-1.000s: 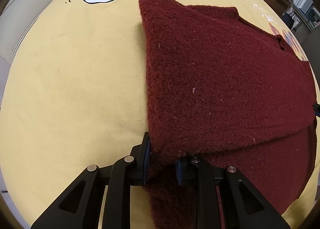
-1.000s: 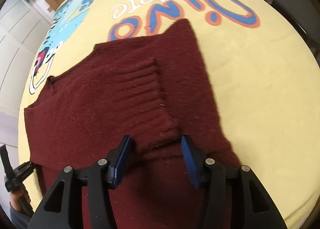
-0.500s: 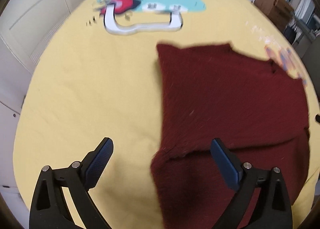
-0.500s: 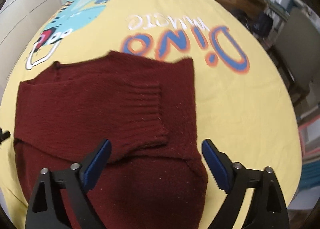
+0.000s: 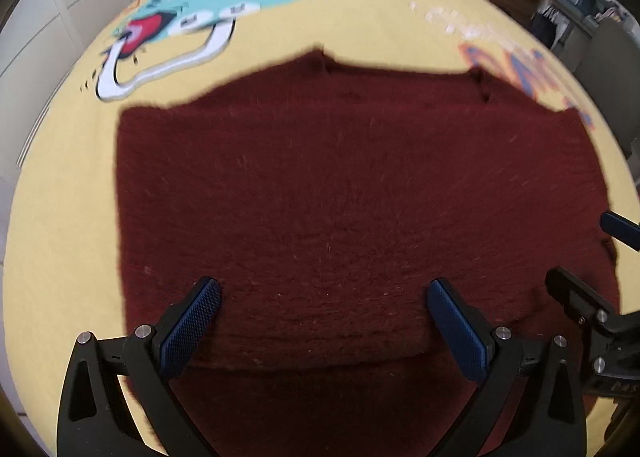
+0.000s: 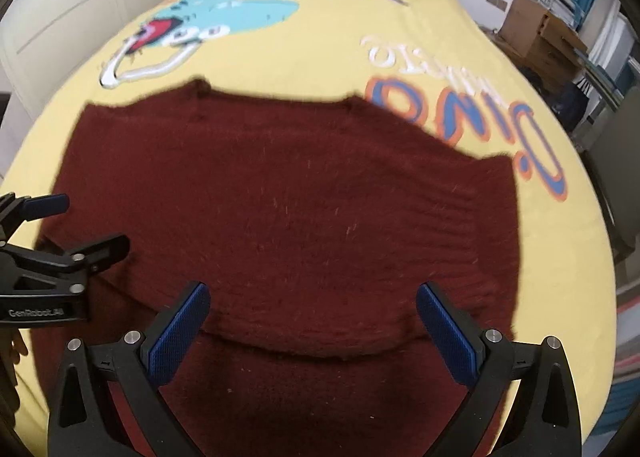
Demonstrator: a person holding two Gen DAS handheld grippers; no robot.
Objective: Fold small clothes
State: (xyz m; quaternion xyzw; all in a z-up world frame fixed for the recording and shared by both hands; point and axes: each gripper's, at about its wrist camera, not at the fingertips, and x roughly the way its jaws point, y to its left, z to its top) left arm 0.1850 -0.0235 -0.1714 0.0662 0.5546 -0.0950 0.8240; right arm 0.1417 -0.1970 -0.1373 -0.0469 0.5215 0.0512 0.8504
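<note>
The left hand-held gripper (image 5: 324,323) is hanging over the near part of the sweater (image 5: 320,185), its jaws opening to their widest with nothing pinched between the blue pads (image 5: 192,327). The right hand-held gripper (image 6: 312,327) is doing the same in its own view: jaws opening, cloth lying beneath them but not gripped. Each tool is showing at the edge of the other's frame, the right one at the lower right of the left view (image 5: 592,321), the left one at the middle left of the right view (image 6: 52,257).

The dark red sweater is lying flat across the middle of both frames on the yellow bed cover (image 6: 420,17), with a folded layer ending in a curved edge (image 6: 304,353) just above the jaws, toward the lower centre. A ribbed band (image 6: 484,241) is sitting at the right side in the right view.

The sleeves appear folded in, so the next fold probably needs both grippers gripping the near hem at matching spots, well apart. Pinching every layer together, lifting evenly and laying the hem toward the neckline (image 5: 400,71) at the top of the frame should be keeping the edges square. The thick knit may be bunching if one side is leading.
</note>
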